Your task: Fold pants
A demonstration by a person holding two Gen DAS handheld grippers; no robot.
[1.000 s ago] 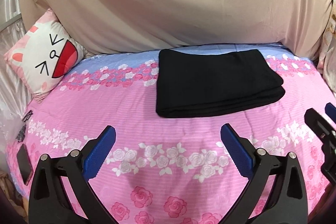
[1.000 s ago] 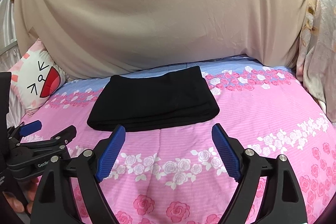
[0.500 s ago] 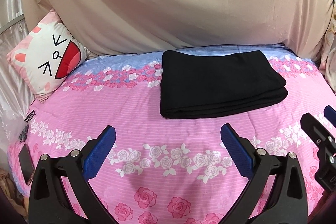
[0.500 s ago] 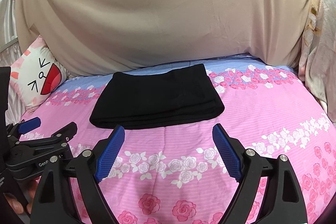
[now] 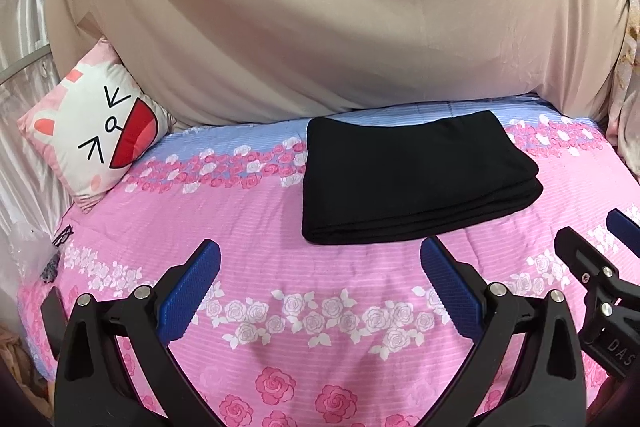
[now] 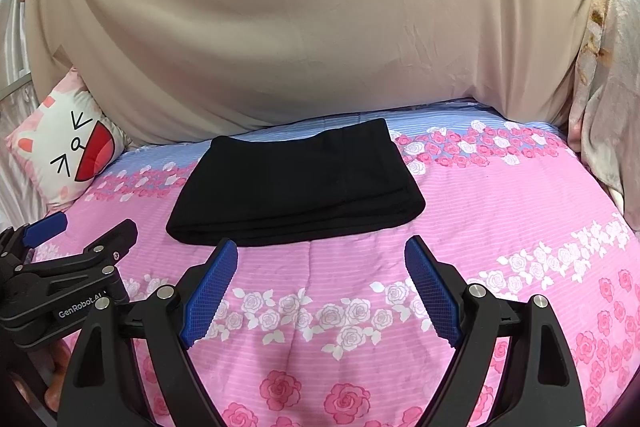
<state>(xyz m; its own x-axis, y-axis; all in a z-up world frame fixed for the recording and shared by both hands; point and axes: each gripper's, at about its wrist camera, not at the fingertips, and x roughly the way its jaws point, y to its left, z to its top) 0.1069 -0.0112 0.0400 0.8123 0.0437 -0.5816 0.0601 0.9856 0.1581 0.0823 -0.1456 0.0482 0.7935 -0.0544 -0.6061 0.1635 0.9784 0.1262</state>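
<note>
Nearest me, the left gripper (image 5: pixel 320 291) and right gripper (image 6: pixel 320 287) hang side by side over the pink floral bedspread (image 5: pixel 320 355), both spread wide and empty. Beyond them the black pants (image 6: pixel 296 191) lie folded flat, untouched. Farther left a cartoon pillow (image 5: pixel 96 131) leans against the beige sheet (image 6: pixel 300 19).

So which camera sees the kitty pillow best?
The left wrist view: the pillow is bigger there, with its whole face showing and only its top corner tucked under the beige sheet. The right wrist view has it smaller, squeezed near the left edge.
</note>
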